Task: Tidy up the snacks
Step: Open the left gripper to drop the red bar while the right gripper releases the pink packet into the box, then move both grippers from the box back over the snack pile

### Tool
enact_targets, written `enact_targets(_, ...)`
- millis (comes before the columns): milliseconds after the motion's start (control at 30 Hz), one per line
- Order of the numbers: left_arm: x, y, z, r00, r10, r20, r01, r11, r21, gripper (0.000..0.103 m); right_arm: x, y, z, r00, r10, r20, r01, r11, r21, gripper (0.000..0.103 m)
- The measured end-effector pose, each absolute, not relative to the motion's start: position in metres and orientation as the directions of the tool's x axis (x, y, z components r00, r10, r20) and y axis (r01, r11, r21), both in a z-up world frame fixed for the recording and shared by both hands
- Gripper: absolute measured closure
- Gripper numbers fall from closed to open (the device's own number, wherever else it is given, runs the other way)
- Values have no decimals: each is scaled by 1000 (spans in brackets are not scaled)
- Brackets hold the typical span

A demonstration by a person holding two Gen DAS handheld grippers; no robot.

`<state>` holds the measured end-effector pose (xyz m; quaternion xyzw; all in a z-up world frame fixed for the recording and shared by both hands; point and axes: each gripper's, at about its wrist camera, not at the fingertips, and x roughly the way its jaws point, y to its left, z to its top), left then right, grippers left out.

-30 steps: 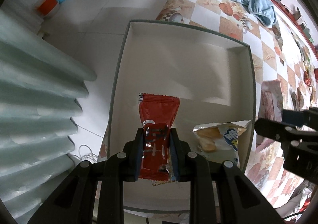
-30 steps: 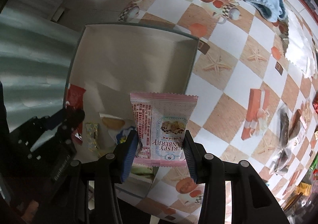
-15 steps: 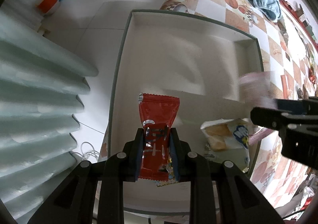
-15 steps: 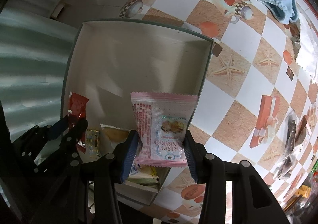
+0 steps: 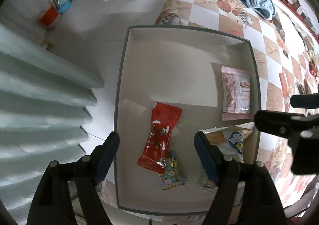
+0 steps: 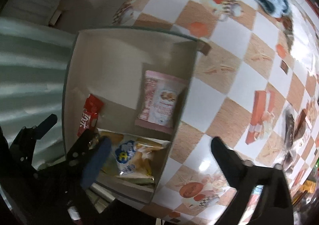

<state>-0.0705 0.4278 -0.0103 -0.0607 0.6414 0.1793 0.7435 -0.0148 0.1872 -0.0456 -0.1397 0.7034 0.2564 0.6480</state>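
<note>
2 grippers spread wide (left [image 5: 156,152], right [image 6: 159,160]), red packet [image 5: 161,135], pink packet [image 5: 236,93] in box [image 5: 179,69]

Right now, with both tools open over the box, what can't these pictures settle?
- Floral packet: partly under the red packet, left wrist view.
- Bread bag: lower end hidden by the right tool's finger; the left tool's finger covers it too.
- Pink packet print: motion-blurred.

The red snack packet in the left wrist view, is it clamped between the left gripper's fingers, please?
No, the red snack packet lies loose on the box floor, with the left gripper wide open around it.
</note>
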Motion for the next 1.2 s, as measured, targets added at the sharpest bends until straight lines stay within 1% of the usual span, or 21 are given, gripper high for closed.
enact_targets(200,-64,417,0,134,195,-972,-306,941,147,23,-8,148,-45,-130,131,-983,-457,872,176,1)
enact_targets(500,-52,379,15,151,204,-967,-217,962,168,22,-14,73,-52,-151,126,-980,-318,933,169,1)
enact_targets(700,-42,357,17,161,206,-965,-162,970,180,22,-14,32,-54,-152,136,-979,-235,957,169,1)
enact_targets(933,-34,328,13,154,177,-972,-107,981,162,22,-18,-25,-56,-151,132,-980,-136,979,153,1)
enact_targets(1067,-33,308,8,142,157,-977,-59,987,150,22,-24,-77,-68,-171,107,-980,-19,994,112,1)
enact_targets(1200,-33,289,4,134,142,-981,-13,990,142,22,-28,-133,-83,-205,131,-970,188,978,92,1)
